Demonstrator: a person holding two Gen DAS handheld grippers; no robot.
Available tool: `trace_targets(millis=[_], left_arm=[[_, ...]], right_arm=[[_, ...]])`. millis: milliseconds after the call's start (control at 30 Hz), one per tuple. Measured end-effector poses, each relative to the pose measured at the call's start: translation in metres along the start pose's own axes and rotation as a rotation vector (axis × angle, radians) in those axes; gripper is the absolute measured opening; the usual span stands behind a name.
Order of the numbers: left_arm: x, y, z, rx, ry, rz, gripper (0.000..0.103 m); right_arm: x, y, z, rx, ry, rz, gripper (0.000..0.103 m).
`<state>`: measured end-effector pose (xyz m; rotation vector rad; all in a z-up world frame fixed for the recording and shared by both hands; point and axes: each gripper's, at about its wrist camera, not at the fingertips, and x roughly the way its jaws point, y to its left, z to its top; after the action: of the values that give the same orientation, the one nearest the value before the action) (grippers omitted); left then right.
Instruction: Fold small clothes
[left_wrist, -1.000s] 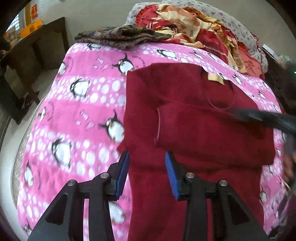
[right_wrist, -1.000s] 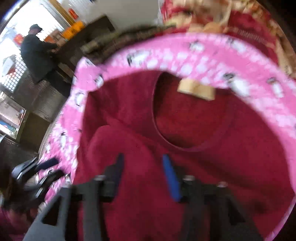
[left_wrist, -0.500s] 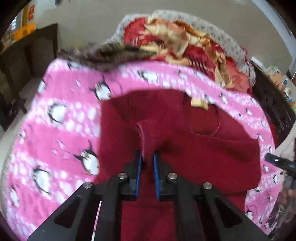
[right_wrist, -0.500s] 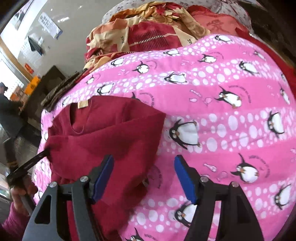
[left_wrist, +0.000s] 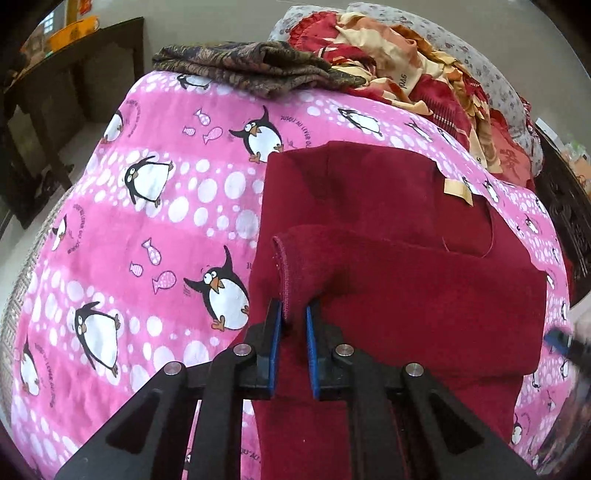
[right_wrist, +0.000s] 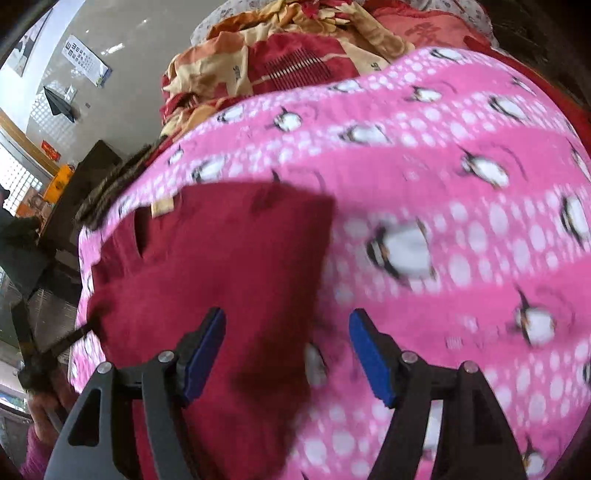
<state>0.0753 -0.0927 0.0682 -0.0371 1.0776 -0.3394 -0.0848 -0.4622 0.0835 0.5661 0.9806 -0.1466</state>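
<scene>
Nearest, left gripper (left_wrist: 294, 325): blue pads pinched on the stitched sleeve cuff (left_wrist: 283, 271) of the dark-red knit sweater (left_wrist: 388, 236). Sleeve runs rightward across the body; collar far. Right gripper (right_wrist: 287, 352): wide, empty, over the sweater's right edge, pink penguin-print blanket (right_wrist: 461, 206) beyond.

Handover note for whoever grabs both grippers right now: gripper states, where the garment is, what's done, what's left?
Left gripper: shut on the stitched sleeve cuff of the dark red knit sweater, sleeve folded across its body.
Right gripper: open, holding nothing, over the sweater's right edge.
Sweater lies on the pink penguin-print blanket, tan neck label at the far end.
Left: release the cuff, fold the body, set it aside.
</scene>
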Motion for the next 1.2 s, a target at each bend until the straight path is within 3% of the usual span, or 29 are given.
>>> trace_targets(millis=[67,167,233,300,367,400,433,567,667,700,733,767,800,900,933,967,1000,1100,1200], left_arm=[[0.0,-0.001,-0.001,0.003,0.0,0.003,0.0],[-0.001,-0.005,-0.001,0.011,0.005,0.017,0.0],[-0.001,-0.005,-0.001,0.006,0.009,0.02,0.0],[-0.001,-0.005,0.0,0.007,0.008,0.021,0.0],[-0.001,-0.007,-0.001,0.004,0.01,0.026,0.0],[-0.002,-0.007,-0.002,0.006,0.01,0.023,0.0],[-0.003,-0.008,-0.002,0.009,0.007,0.021,0.0],[-0.001,-0.01,-0.005,0.03,0.01,0.035,0.0],[0.002,-0.012,-0.004,0.032,0.014,0.042,0.0],[0.002,-0.013,-0.004,0.03,0.014,0.041,0.0],[0.001,-0.014,-0.004,0.028,0.013,0.039,0.0],[0.0,-0.013,-0.004,0.025,0.012,0.037,0.0],[0.0,-0.014,-0.003,0.021,0.012,0.036,0.0],[-0.001,-0.015,-0.003,0.02,0.013,0.037,0.0],[-0.001,-0.014,-0.003,0.023,0.014,0.038,0.0],[-0.003,-0.014,-0.004,0.024,0.016,0.032,0.0],[-0.005,-0.015,-0.004,0.025,0.014,0.026,0.0],[-0.008,-0.016,-0.006,0.045,0.005,0.011,0.0],[0.01,-0.016,-0.009,0.047,0.061,0.031,0.0]], right_arm=[[0.002,-0.002,-0.024,0.008,0.048,0.06,0.073],[-0.002,-0.004,-0.039,-0.003,0.022,0.071,0.068],[-0.005,-0.007,-0.04,0.0,-0.012,0.051,0.056],[0.0,-0.013,-0.039,0.044,0.005,0.101,0.048],[0.009,-0.015,-0.04,0.029,0.015,0.095,0.024],[0.014,-0.013,-0.044,0.001,0.043,0.046,0.018],[0.016,-0.011,-0.049,-0.018,0.067,0.014,0.018],[0.011,-0.006,-0.084,-0.092,0.186,0.026,0.01],[-0.012,-0.008,-0.078,-0.067,0.11,0.051,0.016],[-0.023,-0.01,-0.066,-0.044,0.032,0.047,0.037],[-0.027,-0.012,-0.058,-0.029,-0.014,0.027,0.066],[-0.028,-0.012,-0.049,-0.014,-0.051,0.008,0.076],[-0.023,-0.013,-0.036,0.01,-0.089,0.006,0.077],[0.005,-0.007,-0.009,0.042,-0.089,0.078,0.077],[0.015,-0.004,-0.004,0.03,-0.078,0.081,0.068],[0.028,0.0,0.0,0.012,-0.045,0.066,0.051],[0.038,0.002,0.002,-0.001,0.001,0.054,0.021],[0.017,0.004,0.004,-0.042,-0.061,0.05,0.015],[0.012,-0.007,0.008,-0.036,-0.064,-0.051,0.015]])
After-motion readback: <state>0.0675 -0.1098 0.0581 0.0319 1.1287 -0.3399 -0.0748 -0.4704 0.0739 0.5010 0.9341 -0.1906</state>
